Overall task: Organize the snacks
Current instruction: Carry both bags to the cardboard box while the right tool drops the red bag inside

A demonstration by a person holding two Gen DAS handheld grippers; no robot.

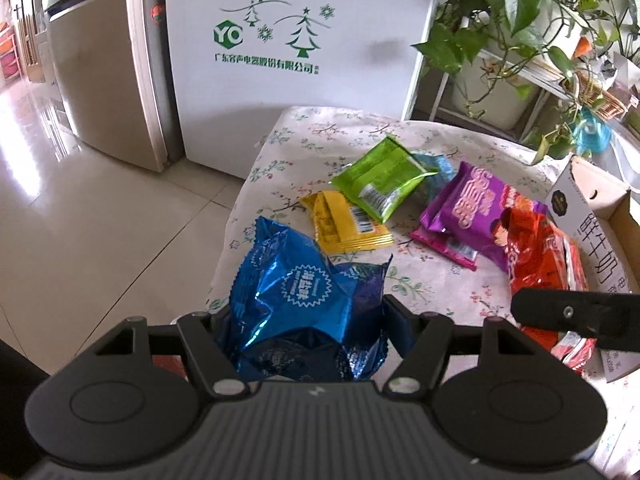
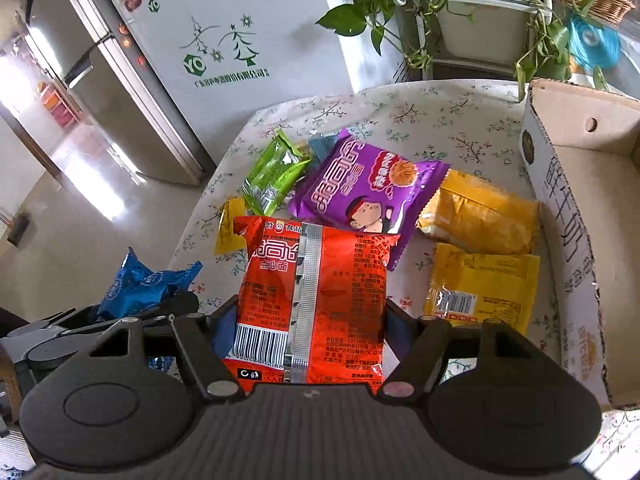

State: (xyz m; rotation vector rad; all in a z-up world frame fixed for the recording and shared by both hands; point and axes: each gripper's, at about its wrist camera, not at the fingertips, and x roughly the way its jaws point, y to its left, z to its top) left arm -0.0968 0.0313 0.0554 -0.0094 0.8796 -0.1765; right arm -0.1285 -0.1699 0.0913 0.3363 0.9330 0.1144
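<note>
My left gripper [image 1: 298, 320] is shut on a crumpled blue foil snack bag [image 1: 296, 284], held above the table's near left edge; the bag also shows in the right wrist view [image 2: 140, 284]. My right gripper [image 2: 308, 320] is shut on a red noodle packet [image 2: 316, 300], also seen in the left wrist view [image 1: 544, 264]. On the floral tablecloth [image 1: 320, 136] lie a green packet [image 1: 380, 178], a yellow packet [image 1: 340, 224] and a purple packet [image 1: 472, 208]. The right wrist view adds two more yellow packets [image 2: 480, 216] [image 2: 480, 288].
An open cardboard box [image 2: 568, 208] stands on the table's right side. A white fridge [image 1: 288, 32] and a silver fridge [image 1: 104, 60] stand beyond the table. Potted plants [image 1: 516, 12] on a white rack are at the back right. Tiled floor lies to the left.
</note>
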